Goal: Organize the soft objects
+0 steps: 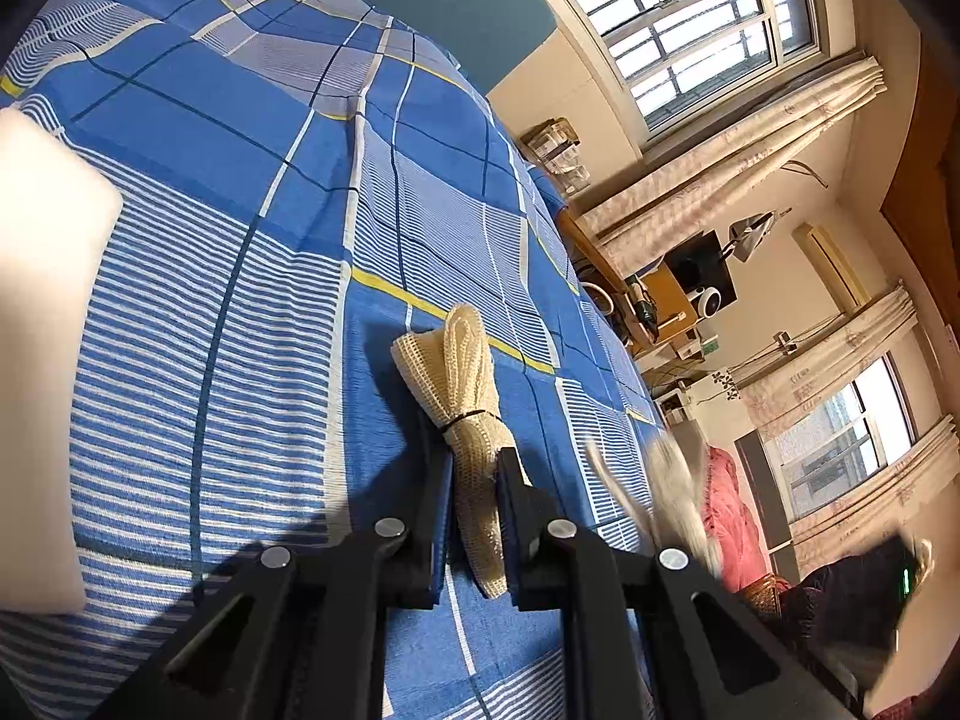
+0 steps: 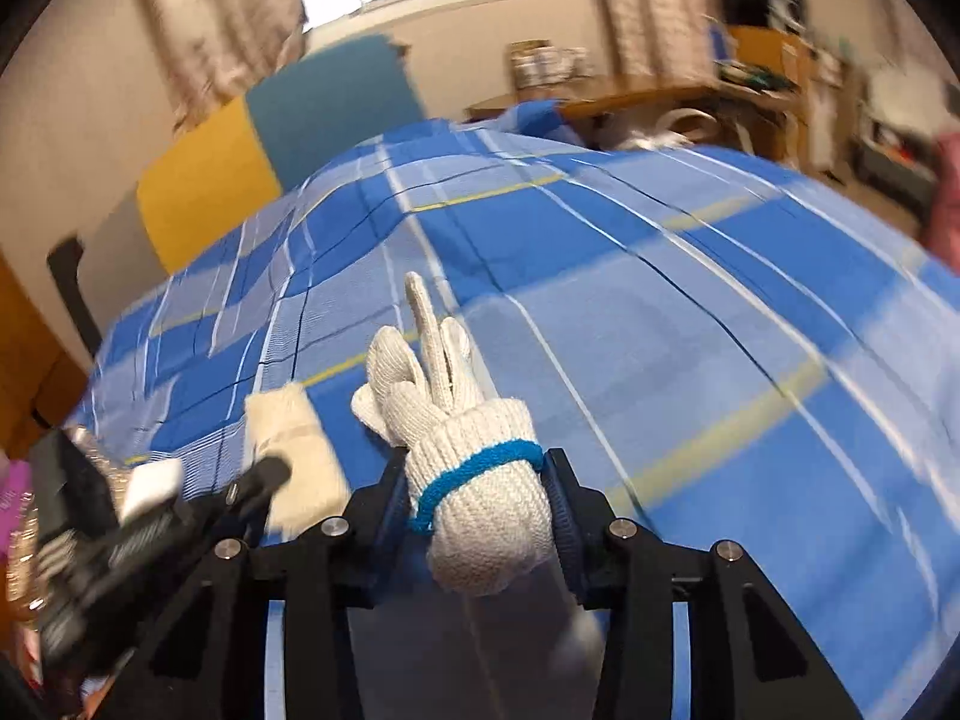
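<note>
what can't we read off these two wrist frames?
- Left wrist view: pale block at the left edge, cut off and overexposed; cannot tell what it is.
- Left wrist view: right gripper's glove is motion-blurred at the bed's edge.
- Right wrist view: left gripper and its cream mesh roll are blurred; grip unreadable there.
- Right wrist view: knit glove bundle hides the right gripper pad contact.
- Both views: where the items should go is out of frame.

Black tool (image 2: 477, 468) arms, silver screws
</note>
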A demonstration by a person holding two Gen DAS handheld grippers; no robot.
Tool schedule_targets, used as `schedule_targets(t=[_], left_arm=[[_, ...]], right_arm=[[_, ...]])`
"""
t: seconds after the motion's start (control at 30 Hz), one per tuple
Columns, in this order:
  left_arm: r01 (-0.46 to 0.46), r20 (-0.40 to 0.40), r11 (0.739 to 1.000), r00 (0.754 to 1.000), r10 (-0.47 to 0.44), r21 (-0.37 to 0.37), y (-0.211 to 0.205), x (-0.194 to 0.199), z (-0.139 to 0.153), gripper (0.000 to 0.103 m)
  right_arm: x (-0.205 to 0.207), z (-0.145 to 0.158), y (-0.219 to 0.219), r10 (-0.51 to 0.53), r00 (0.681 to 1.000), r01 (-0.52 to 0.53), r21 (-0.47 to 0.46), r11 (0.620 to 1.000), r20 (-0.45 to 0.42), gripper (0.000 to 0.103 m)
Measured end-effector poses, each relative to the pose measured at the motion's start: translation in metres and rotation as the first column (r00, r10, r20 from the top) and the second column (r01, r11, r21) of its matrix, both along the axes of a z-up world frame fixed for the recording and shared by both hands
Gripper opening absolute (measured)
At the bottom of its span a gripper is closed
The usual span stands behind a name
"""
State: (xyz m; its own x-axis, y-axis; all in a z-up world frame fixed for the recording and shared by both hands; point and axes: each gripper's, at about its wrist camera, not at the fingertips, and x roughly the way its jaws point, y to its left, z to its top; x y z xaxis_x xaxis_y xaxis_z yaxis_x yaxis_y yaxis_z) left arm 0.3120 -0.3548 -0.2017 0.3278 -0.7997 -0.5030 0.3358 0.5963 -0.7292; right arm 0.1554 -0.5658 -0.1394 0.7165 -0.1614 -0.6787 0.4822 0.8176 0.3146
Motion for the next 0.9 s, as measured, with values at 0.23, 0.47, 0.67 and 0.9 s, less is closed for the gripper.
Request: schedule_targets(t=[0.23, 0.47, 0.67, 0.9], left_arm=[[0.022, -0.017, 1.000, 1.000, -0.022, -0.006, 0.006, -0.023, 0.024, 0.013], [0.055, 0.035, 0.998, 0.998, -0.053, -0.043, 0.036, -0.067, 0.061, 0.013], [0.086, 0.111, 0.996, 0.990, -0.082, -0.035, 0.073, -0.116, 0.084, 0.013], [0.067, 0.190, 0.998, 0.980, -0.062, -0.020, 0.140, -0.160, 0.109, 0.013]], right_arm=[[-0.054, -0.007, 0.046, -0.104, 0.993, 0.107, -0.052, 0.993, 0.059, 0.043], [-0.066, -0.007, 0.049, -0.162, 0.982, 0.169, -0.084, 0.982, 0.093, 0.043], [-0.069, -0.009, 0.048, -0.186, 0.979, 0.194, -0.098, 0.976, 0.089, 0.043], [-0.066, -0.008, 0.052, -0.185, 0.980, 0.193, -0.130, 0.972, 0.071, 0.043]])
